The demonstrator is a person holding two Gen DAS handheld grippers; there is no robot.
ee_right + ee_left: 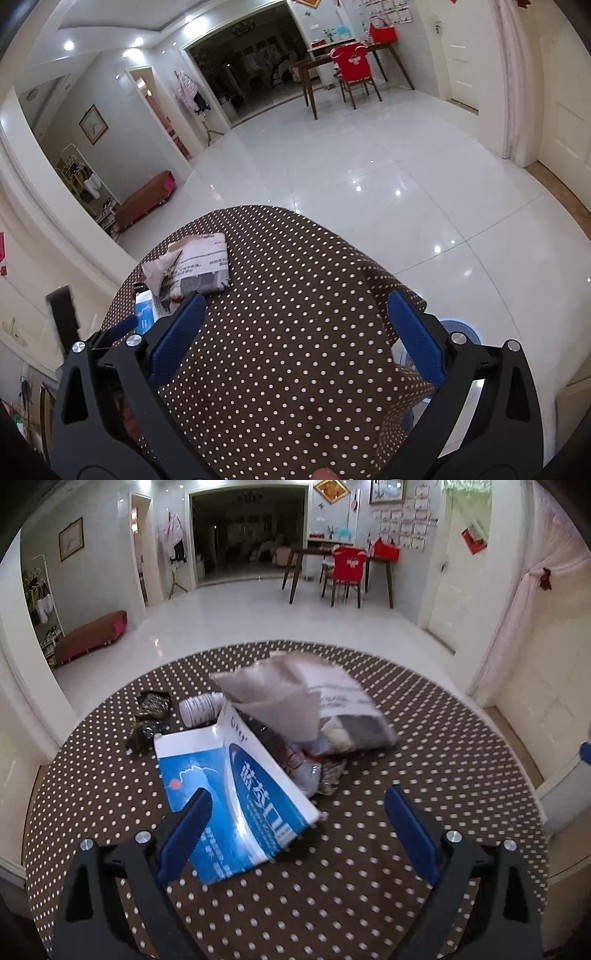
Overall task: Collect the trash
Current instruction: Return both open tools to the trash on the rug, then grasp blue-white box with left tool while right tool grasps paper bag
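I'm holding both claws, left claw [297, 814] and right claw [295, 321], open and empty; box [236, 797], bottle [199, 709], papers [332, 705] still littering the tabletop [424, 760]

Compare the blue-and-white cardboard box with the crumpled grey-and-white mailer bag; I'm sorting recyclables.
The blue-and-white cardboard box is stiff, flat-sided and torn open; the crumpled grey-and-white mailer bag is soft and wrinkled. The box lies nearer the open left gripper; the bag lies behind it. Both rest on the brown polka-dot tablecloth.
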